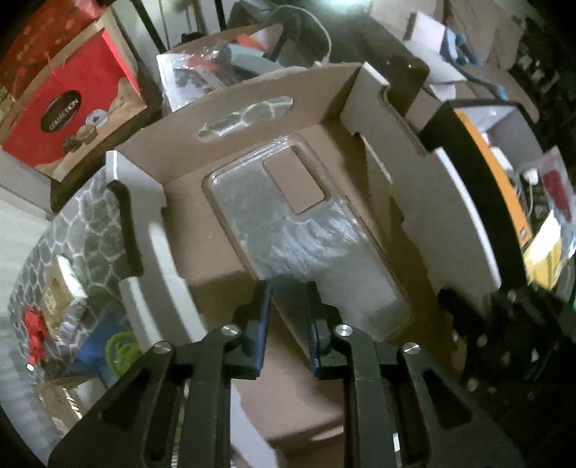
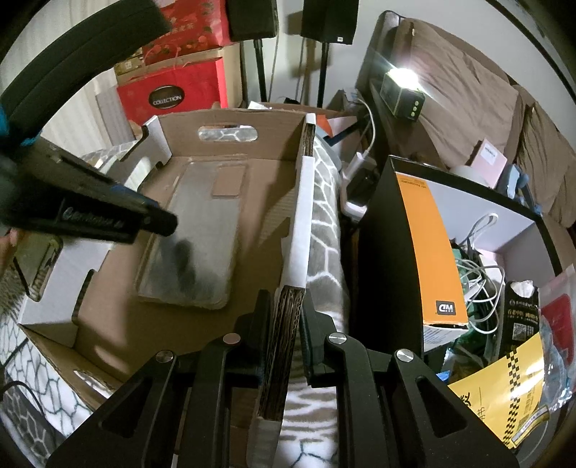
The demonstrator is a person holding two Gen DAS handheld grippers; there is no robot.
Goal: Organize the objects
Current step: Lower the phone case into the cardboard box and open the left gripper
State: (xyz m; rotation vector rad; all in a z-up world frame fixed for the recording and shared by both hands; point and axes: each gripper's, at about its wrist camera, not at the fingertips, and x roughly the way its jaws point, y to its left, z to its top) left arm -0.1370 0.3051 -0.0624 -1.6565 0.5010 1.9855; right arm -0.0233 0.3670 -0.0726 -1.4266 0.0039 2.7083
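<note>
Two hand-held grippers: left hand-held gripper [image 1: 288,288] clamped on clear plastic phone case [image 1: 288,216], right hand-held gripper [image 2: 288,306] clamped on brown cardboard box [image 2: 252,172] wall; slick case may slip.

Red box [image 2: 169,94] marked "COLLECTION", far left, with another red patterned box [image 2: 194,21] stacked on it. Two black stands [image 2: 260,68] rise behind, against the far wall. Brown bedding [image 2: 468,90] far right; a lit lamp [image 2: 403,94] on the ledge beside it. Grey blanket [image 2: 325,223] with white honeycomb lines under everything. Right: black and orange box [image 2: 424,244], white cables [image 2: 478,273] tangled inside. Yellow checkered packet [image 2: 504,399] near right.
</note>
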